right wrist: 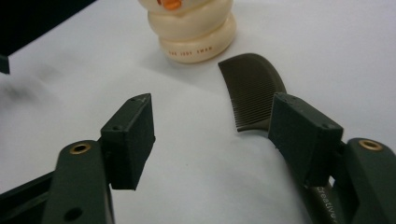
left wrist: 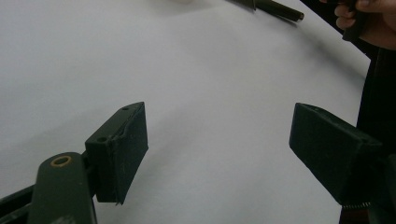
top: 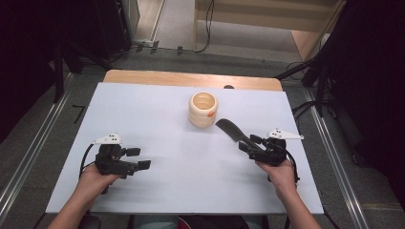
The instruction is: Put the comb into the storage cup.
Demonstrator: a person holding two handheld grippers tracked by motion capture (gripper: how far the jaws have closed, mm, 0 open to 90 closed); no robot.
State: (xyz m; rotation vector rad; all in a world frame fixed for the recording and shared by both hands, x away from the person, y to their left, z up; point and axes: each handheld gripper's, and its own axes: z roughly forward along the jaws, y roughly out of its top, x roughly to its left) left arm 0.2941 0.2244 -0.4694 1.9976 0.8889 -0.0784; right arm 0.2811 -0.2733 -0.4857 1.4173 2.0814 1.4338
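Both pairs of jaws stand spread with nothing pinched. The right gripper [top: 248, 142] hangs near the right edge of the tabletop [top: 157, 119], held in the right hand [top: 281, 172], and in the right gripper view [right wrist: 211, 135] its jaws are wide apart over bare white surface. The comb [top: 234, 131] lies flat on the tabletop right of the middle, its toothed end pointing toward the cup and its handle running back under the right gripper. In the right gripper view the comb [right wrist: 254, 91] sits just beyond and partly behind the right-hand jaw, with its handle passing below that jaw; whether the pad touches it cannot be told, but the other jaw is well clear of it.

The cup [top: 203, 109], a cream ribbed thing with an orange mark on its side, stands upright toward the far edge, a little right of the middle, just beside the tip of the comb without clearly touching it.

The left gripper [top: 136, 159] rests near the left front corner in the left hand [top: 95, 179], pointing toward the middle. In the left gripper view [left wrist: 219, 140] its jaws are spread over bare tabletop, well apart from the comb.
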